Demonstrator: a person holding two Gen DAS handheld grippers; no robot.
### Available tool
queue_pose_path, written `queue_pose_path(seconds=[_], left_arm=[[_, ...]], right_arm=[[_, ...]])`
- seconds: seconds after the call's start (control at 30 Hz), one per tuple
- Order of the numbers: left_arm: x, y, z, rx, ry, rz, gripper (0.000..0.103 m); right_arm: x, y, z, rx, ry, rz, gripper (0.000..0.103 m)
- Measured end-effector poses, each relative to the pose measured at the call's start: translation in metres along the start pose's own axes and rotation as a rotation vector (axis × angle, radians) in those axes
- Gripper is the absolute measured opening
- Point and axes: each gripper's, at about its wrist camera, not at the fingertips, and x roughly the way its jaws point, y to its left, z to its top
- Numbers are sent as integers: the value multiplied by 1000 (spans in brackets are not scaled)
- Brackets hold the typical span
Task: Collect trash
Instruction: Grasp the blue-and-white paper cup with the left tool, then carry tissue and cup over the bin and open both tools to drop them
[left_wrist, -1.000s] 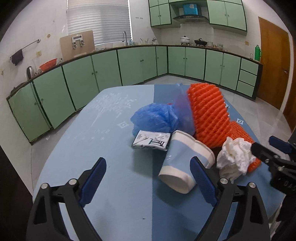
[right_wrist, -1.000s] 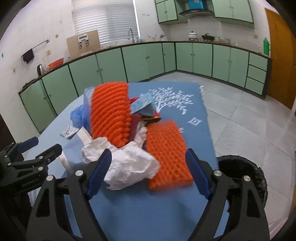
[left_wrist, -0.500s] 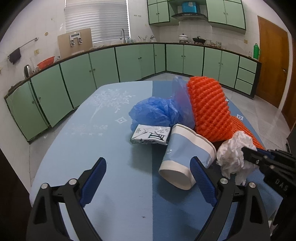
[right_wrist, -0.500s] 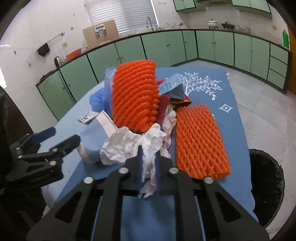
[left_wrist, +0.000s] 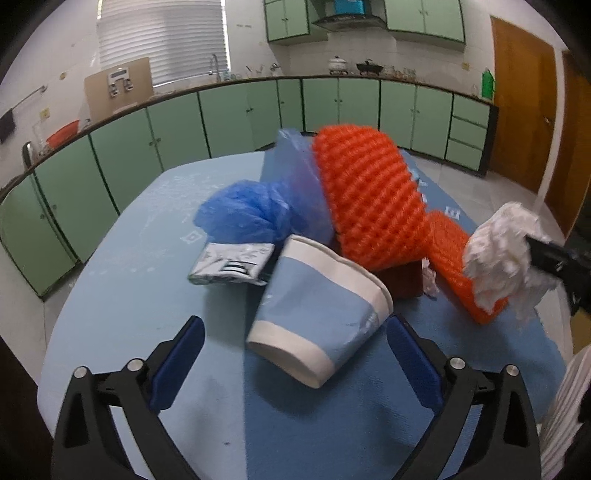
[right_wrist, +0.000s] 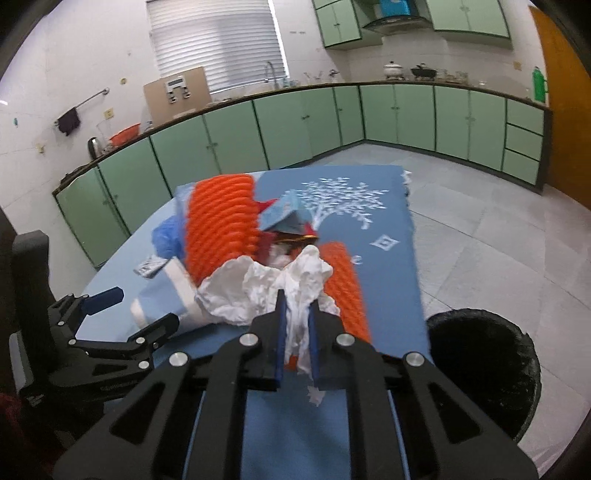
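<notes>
My right gripper (right_wrist: 295, 306) is shut on a crumpled white tissue (right_wrist: 266, 288) and holds it lifted above the blue table; the tissue also shows in the left wrist view (left_wrist: 502, 254). My left gripper (left_wrist: 295, 343) is open, its jaws on either side of a tipped blue-and-white paper cup (left_wrist: 321, 310). Behind the cup lie a silver wrapper (left_wrist: 232, 264), a blue plastic bag (left_wrist: 255, 210), an upright orange foam net (left_wrist: 365, 199) and a flat orange foam net (right_wrist: 343, 284). The left gripper shows in the right wrist view (right_wrist: 110, 310).
A black-lined trash bin (right_wrist: 484, 365) stands on the floor right of the table edge (right_wrist: 415, 258). A blue carton and red packaging (right_wrist: 288, 221) sit in the pile. Green cabinets (left_wrist: 229, 125) line the walls.
My right gripper closed on the white tissue and lifted it up and away from the pile. My left gripper moved closer to the paper cup, staying open.
</notes>
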Motion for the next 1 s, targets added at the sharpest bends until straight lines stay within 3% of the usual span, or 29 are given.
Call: queue_pose_path(seconds=[0.23,0.33,0.57,1.0], left_arm=[[16,-5,3,8,25,-6,95],[16,-7,8,7,23,-40,75],[3,-11,10,-2,5,-67,59],[-31,-15,15,-11,-50,-84,58]], right_arm=[[0,-16,-4,26,7,-31,10],[1,-19,-6,36,13,-36,10],[-3,-19,-5,34,10,-35,10],[-23,-21,-3,44,-28,-43,10]])
